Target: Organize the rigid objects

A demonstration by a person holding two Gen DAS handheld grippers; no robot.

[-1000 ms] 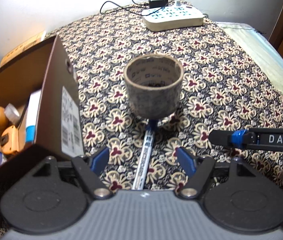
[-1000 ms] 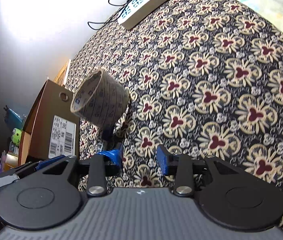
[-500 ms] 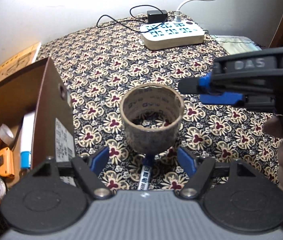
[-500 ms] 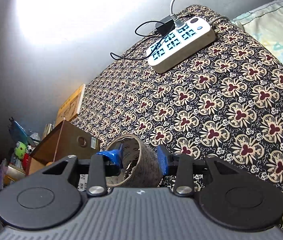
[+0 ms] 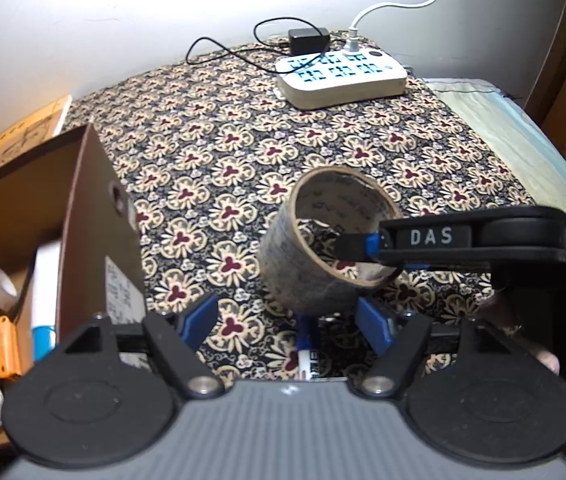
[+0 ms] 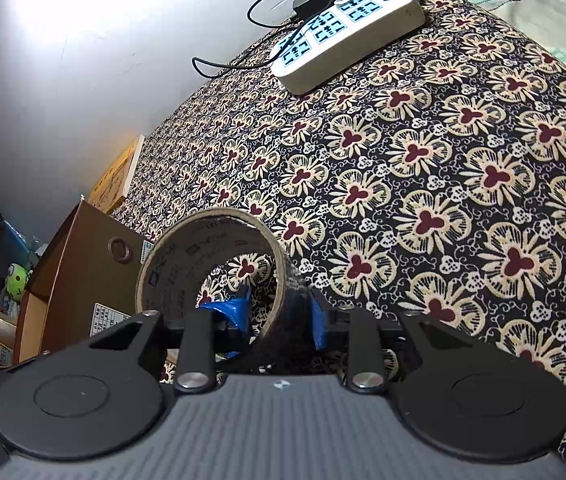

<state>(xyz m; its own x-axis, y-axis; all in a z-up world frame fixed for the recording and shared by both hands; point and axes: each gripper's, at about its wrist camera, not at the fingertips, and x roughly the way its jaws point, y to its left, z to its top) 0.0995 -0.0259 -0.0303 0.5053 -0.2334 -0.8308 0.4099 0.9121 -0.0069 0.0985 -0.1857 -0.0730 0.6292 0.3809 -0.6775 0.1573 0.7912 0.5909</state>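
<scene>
tape roll (image 5: 325,248) tilted, opening up-right, right tongs (image 6: 279,314) pinching wall

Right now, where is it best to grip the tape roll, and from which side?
Grip the tape roll by its thin wall, one finger inside its open core and one outside, as the right tool does. Come from its open, tilted end.

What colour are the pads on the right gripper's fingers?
Blue pads, clearest in the right wrist view, straddling the tape roll wall.
</scene>
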